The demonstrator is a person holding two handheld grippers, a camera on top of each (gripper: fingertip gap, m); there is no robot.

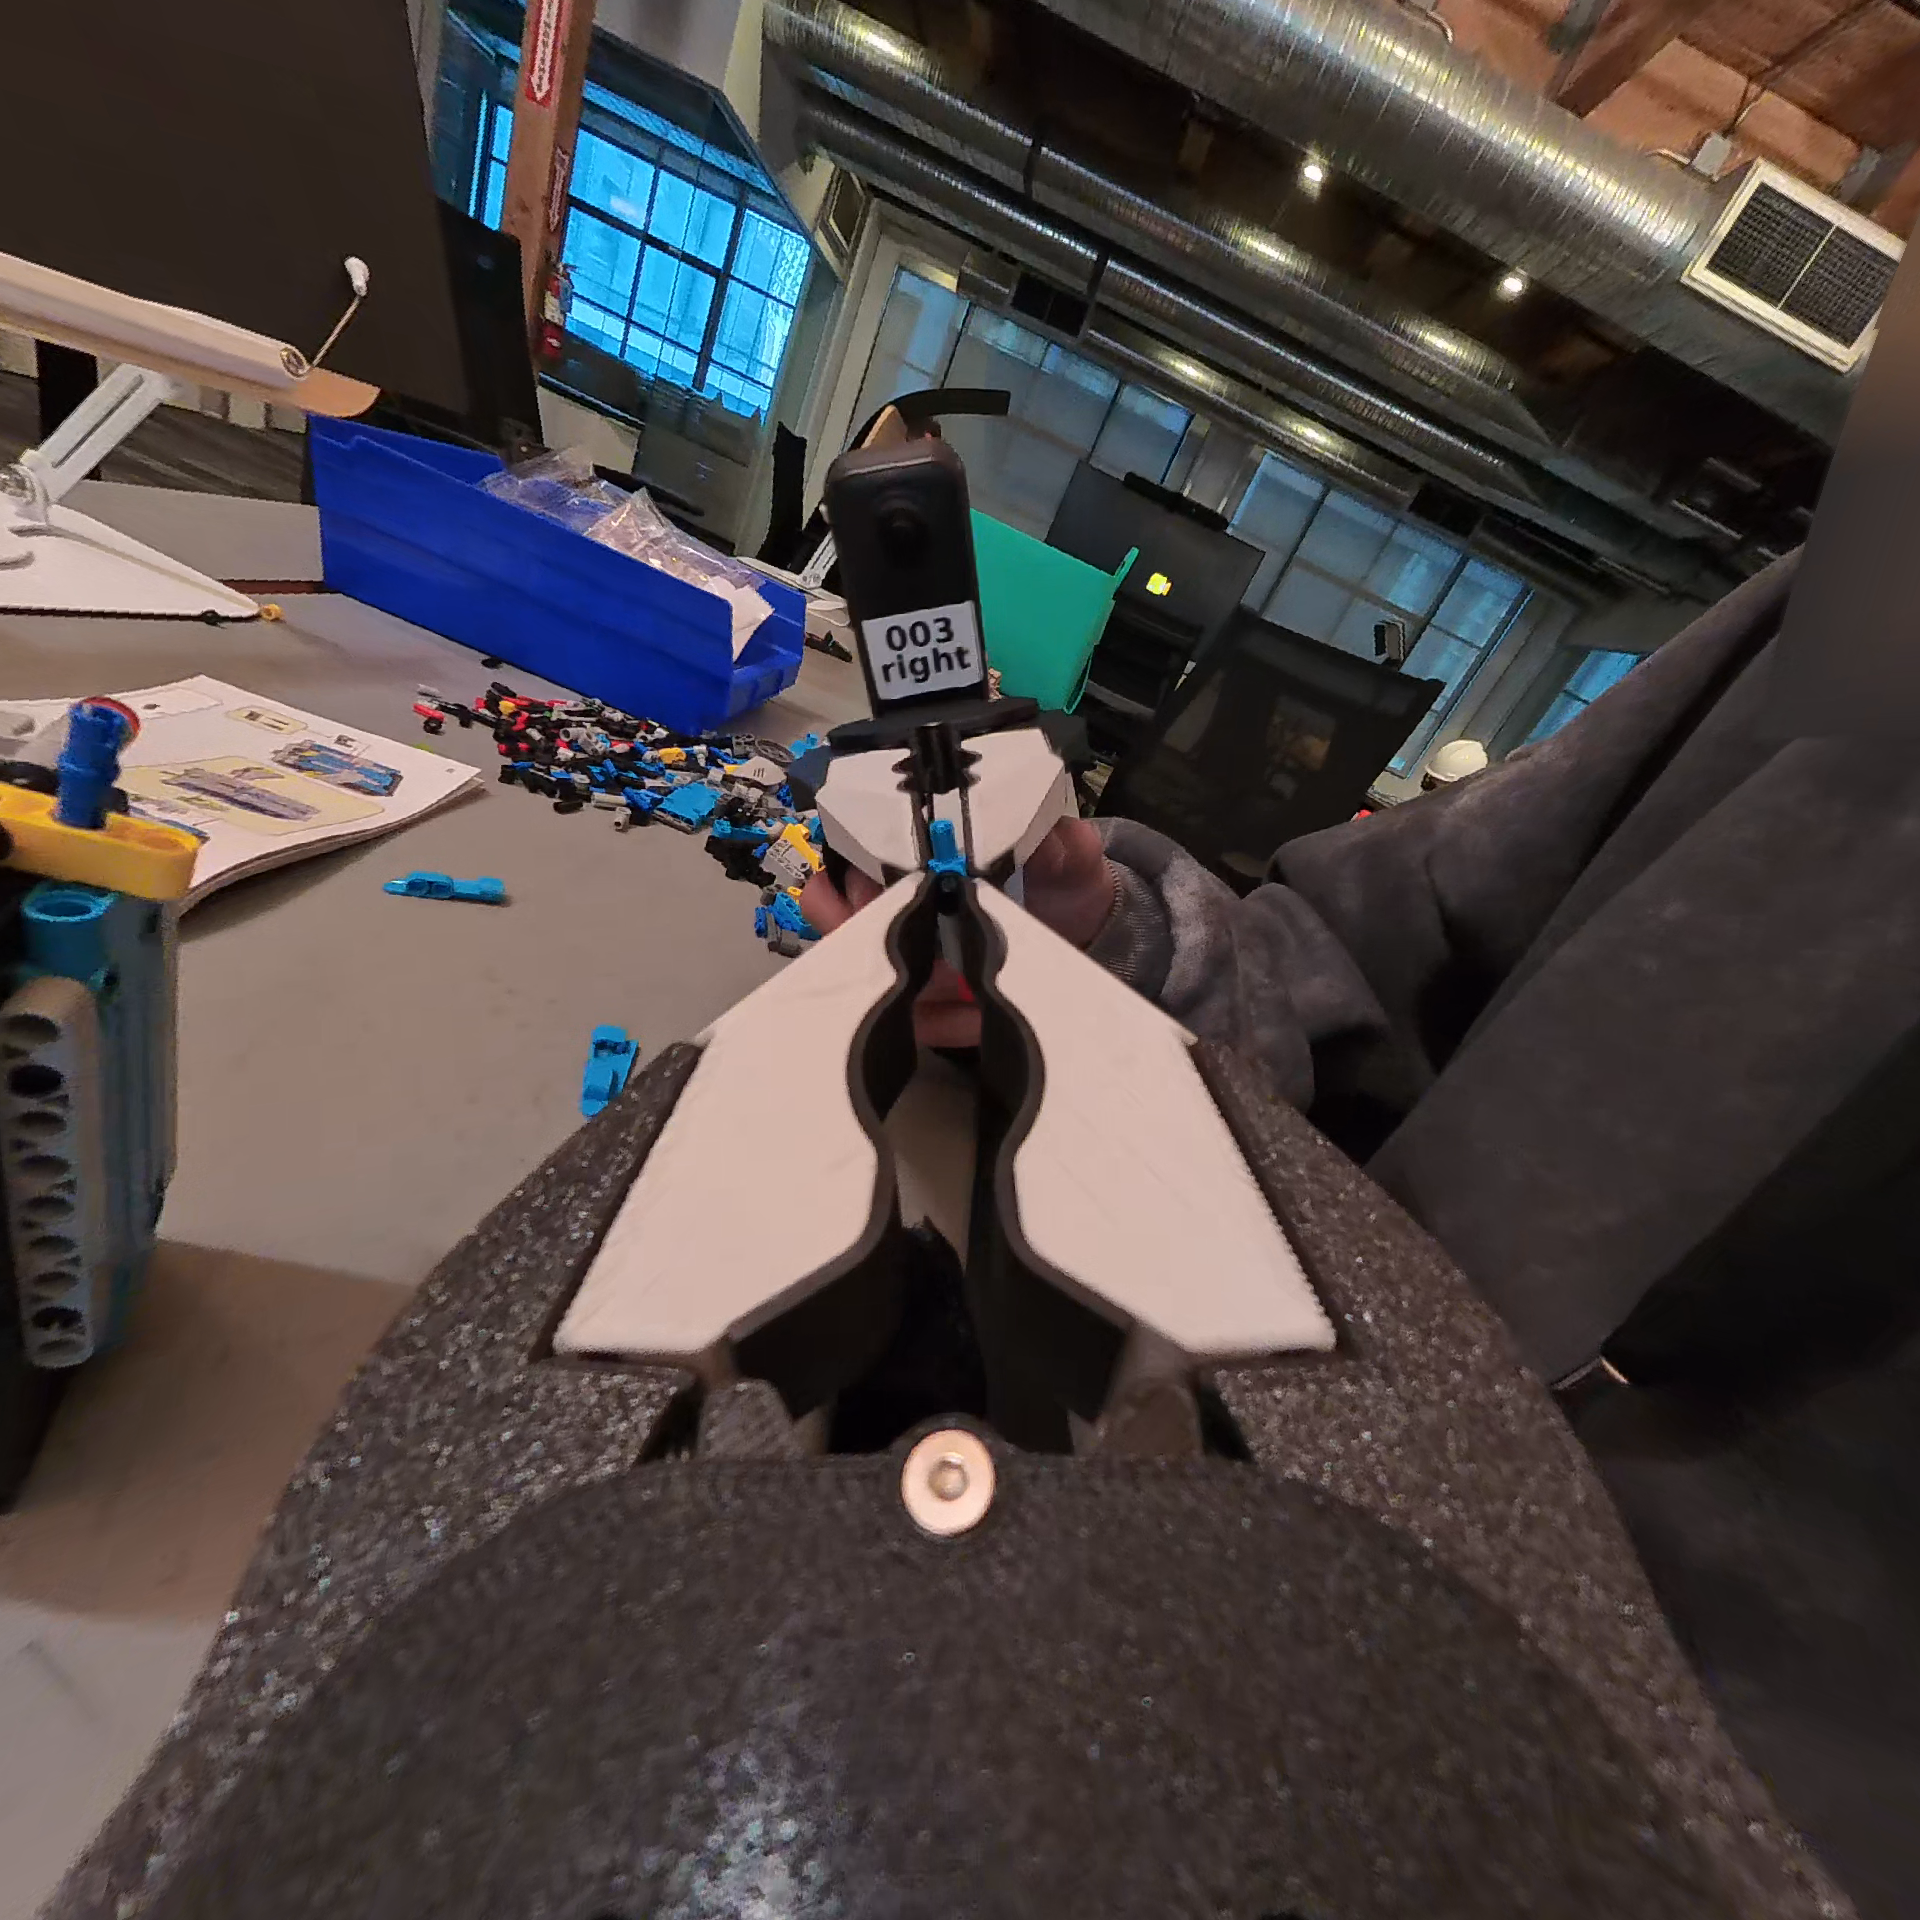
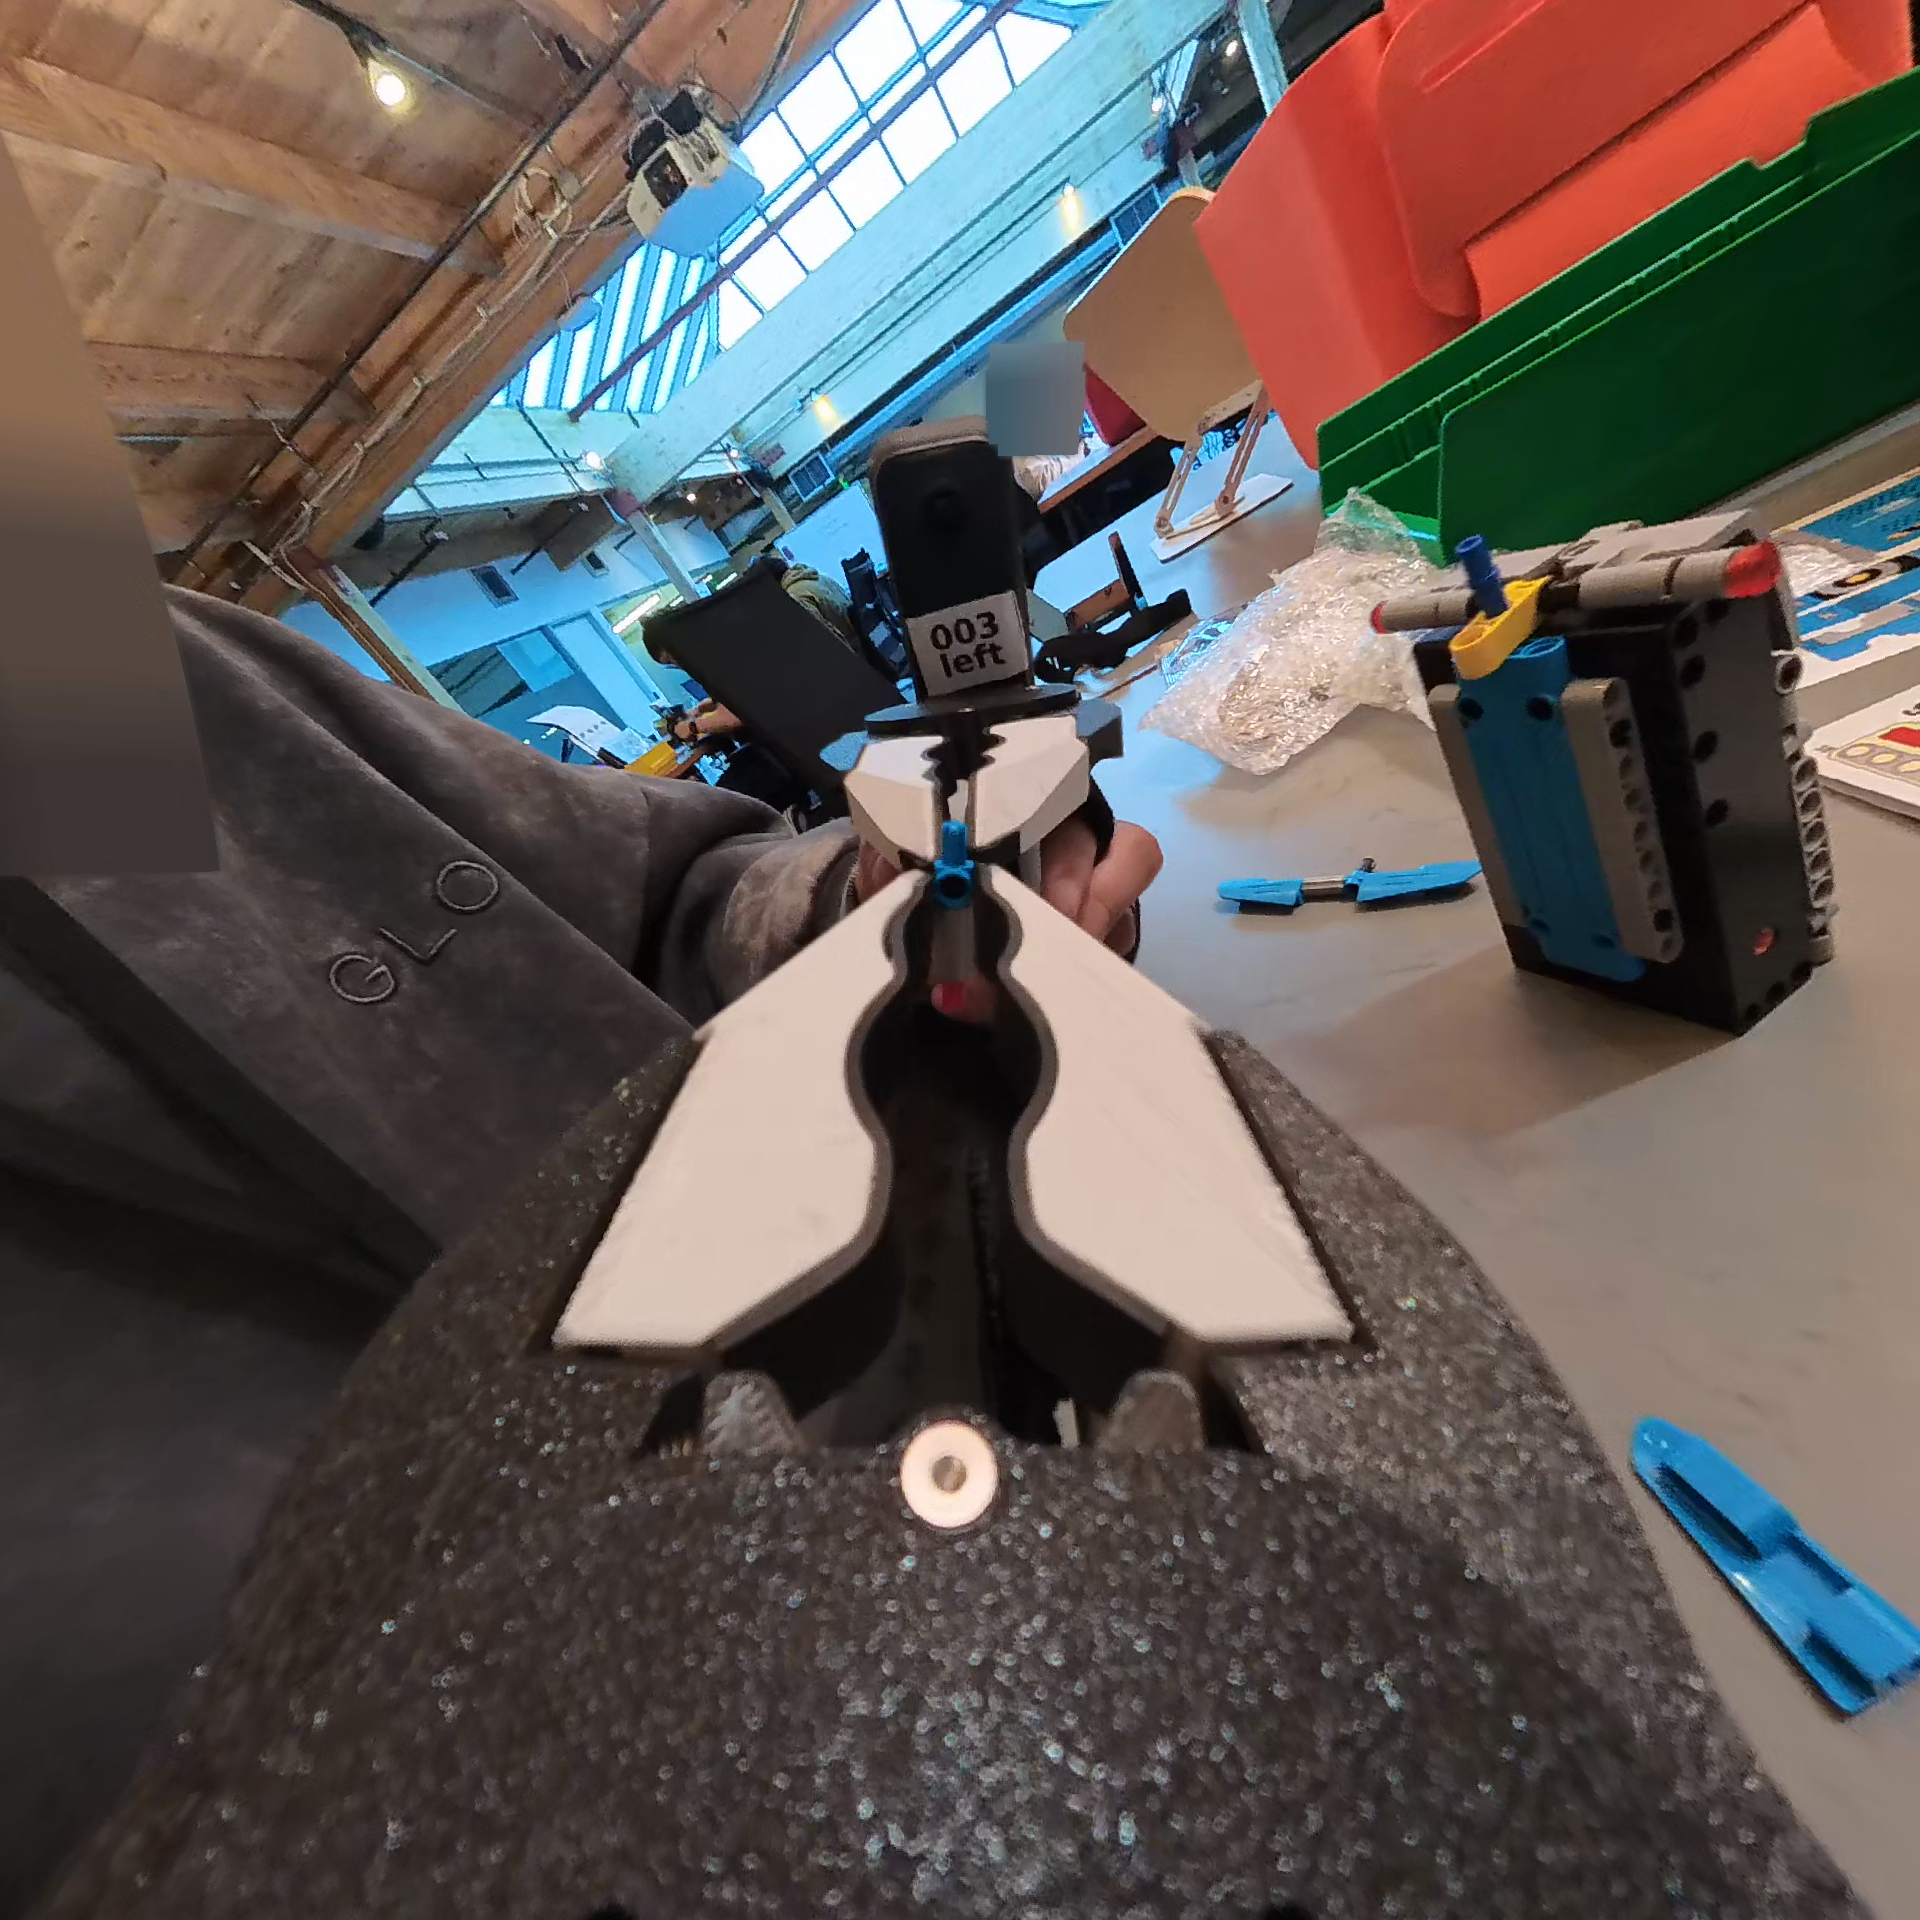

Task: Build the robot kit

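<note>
Two grippers meet tip to tip above our grey table (image 1: pixel 343 1039) — left gripper (image 1: pixel 948 896) clenched on a grey axle (image 1: pixel 951 940), right gripper (image 2: pixel 948 891) clenched on its blue connector (image 2: pixel 950 868); loose bricks (image 1: pixel 644 764) at ten o'clock, ductwork (image 1: pixel 1299 114) overhead.

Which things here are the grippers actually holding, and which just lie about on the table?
Held:
blue piece, pinched between left gripper and right gripper, tip to tip.

Lying about:
model
booklet
parts pile
blue bin
green bin
plastic bag
blue panel
</note>
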